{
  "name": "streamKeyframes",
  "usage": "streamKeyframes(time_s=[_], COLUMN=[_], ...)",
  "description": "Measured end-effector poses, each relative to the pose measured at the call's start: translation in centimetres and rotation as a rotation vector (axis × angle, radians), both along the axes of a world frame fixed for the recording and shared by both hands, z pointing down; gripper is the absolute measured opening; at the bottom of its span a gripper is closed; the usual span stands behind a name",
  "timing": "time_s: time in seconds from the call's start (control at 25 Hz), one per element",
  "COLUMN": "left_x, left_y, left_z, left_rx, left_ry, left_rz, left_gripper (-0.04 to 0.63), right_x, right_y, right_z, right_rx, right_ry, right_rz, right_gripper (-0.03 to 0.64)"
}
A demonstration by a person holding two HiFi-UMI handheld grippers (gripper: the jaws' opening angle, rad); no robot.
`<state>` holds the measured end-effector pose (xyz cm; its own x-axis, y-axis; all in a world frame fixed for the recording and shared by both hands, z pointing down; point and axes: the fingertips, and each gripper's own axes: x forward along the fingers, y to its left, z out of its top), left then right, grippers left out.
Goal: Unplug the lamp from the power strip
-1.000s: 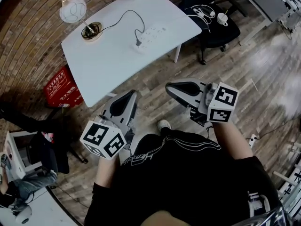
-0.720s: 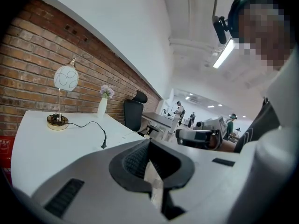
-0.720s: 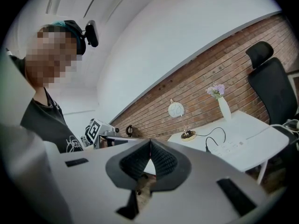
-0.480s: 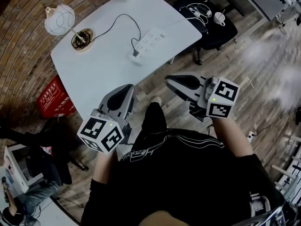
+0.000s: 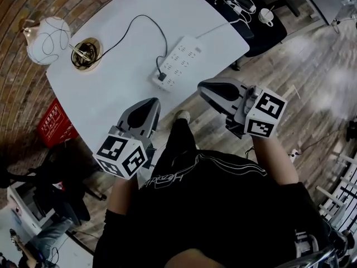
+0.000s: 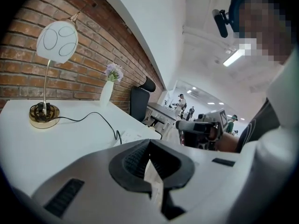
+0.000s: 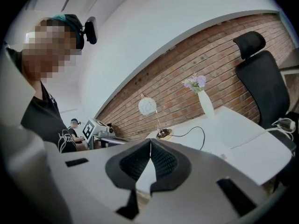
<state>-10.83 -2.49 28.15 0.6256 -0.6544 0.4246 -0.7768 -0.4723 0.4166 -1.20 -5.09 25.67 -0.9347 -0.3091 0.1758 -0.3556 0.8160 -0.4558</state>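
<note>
On the white table (image 5: 111, 94) stands a lamp with a white round shade (image 5: 47, 38) and a brass base (image 5: 83, 52). Its black cord (image 5: 146, 20) loops to a black plug (image 5: 162, 77) seated in the near end of a white power strip (image 5: 178, 60). My left gripper (image 5: 149, 102) hovers over the table's near edge, shut and empty. My right gripper (image 5: 205, 87) hangs over the floor just off the table's edge, near the strip, also shut and empty. The left gripper view shows the lamp (image 6: 57, 39) and cord (image 6: 93, 118) ahead; the right gripper view has the lamp (image 7: 147, 106) far off.
A black office chair (image 5: 262, 29) with cables and a cup on its seat stands right of the table. A white vase (image 7: 204, 101) with flowers sits at the table's far edge. A red crate (image 5: 53, 124) is on the wooden floor by the brick wall.
The head view has come closer to the table, so lamp, cord and strip look larger and lower-left. Both grippers stay shut and now reach the table's near edge.
</note>
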Motion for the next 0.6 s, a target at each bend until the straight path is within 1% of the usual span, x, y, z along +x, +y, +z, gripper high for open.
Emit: streamKeyframes(time_s=[0.24,0.4,0.6], left_x=[-0.5,-0.8,-0.9], left_y=[-2.9,-3.9,-5.2], left_z=[3.4,5.8,8.6], left_rx=[-0.060,-0.102,-0.138], left_ry=[-0.013,-0.036,-0.045], left_rz=[0.009,0.004,-0.010], left_gripper=[0.003,0.003,0.003], right_x=[-1.1,-1.7,-2.0], right_y=[-4.1,-6.2,-8.5], right_z=[4.0,7.4,11.5], right_rx=[-0.007,-0.043,-0.019], right_ry=[0.072,0.116,0.238], right_rz=[0.019,0.029,0.034], right_gripper=[-0.003,-0.003,-0.003])
